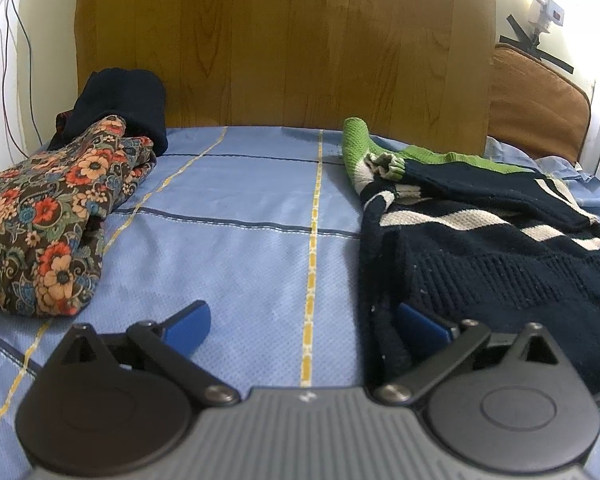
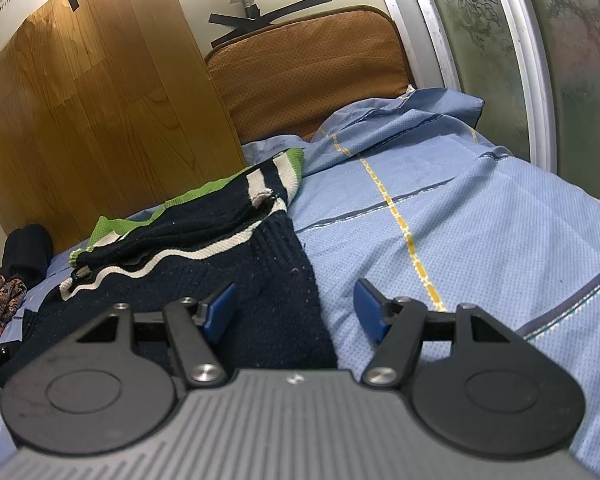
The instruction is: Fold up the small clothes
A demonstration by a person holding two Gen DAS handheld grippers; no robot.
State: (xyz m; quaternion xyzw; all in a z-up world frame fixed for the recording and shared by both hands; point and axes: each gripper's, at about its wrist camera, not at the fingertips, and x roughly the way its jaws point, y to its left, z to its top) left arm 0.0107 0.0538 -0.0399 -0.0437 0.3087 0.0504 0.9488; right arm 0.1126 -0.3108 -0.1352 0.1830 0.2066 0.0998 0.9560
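Sweater [image 1: 480,240], navy striped knit, lies crumpled on bed [image 1: 240,184], right of floral garment [image 1: 40,220]. Left gripper [image 1: 304,324] spread wide, holding nothing, right finger at hem's left edge. Right gripper [image 2: 296,308] spread, empty, straddling hem's right edge; both equally close.

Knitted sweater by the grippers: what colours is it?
The knitted sweater is dark navy with cream stripes and green trim, clearest in the left wrist view.

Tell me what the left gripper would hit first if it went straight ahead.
Probably nothing soon: ahead of the open left gripper lies bare blue bedsheet, then the wooden board. The striped sweater sits right of that line, brushing its right finger.
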